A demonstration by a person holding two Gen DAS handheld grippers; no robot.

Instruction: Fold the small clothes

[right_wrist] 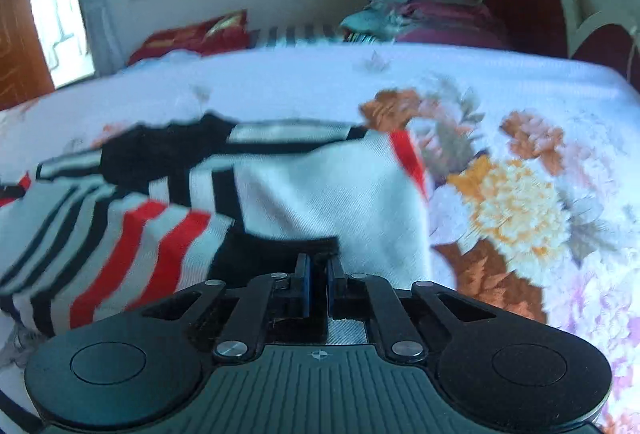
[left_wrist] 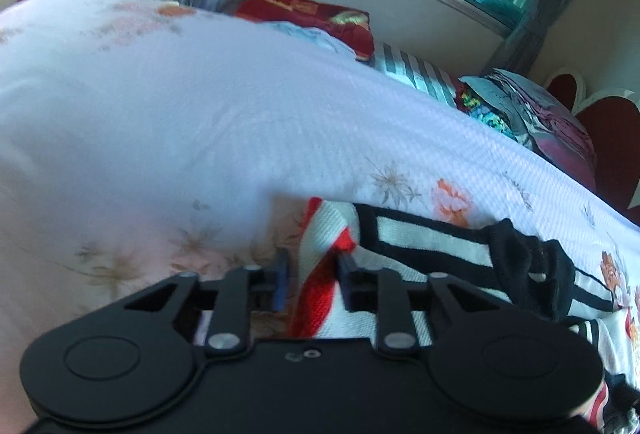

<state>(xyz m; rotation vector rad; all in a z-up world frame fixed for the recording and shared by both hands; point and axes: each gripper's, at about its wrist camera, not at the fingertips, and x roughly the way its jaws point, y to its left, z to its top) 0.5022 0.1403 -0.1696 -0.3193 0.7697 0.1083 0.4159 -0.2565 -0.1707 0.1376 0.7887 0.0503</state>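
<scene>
A small white garment with red and black stripes (left_wrist: 420, 238) lies crumpled on the floral bedsheet (left_wrist: 200, 113). My left gripper (left_wrist: 312, 266) is open, its fingers on either side of a white and red corner of the garment (left_wrist: 320, 274). In the right wrist view the same garment (right_wrist: 304, 189) spreads in front, with a black band at its near edge. My right gripper (right_wrist: 319, 266) is shut on that near black edge of the garment (right_wrist: 280, 254).
The floral bedsheet (right_wrist: 520, 193) stretches all around. A red cushion (left_wrist: 320, 17), a striped pillow (left_wrist: 416, 73) and a pile of clothes (left_wrist: 528, 109) lie at the far side, by the red headboard (right_wrist: 524, 1). A window and curtain are behind.
</scene>
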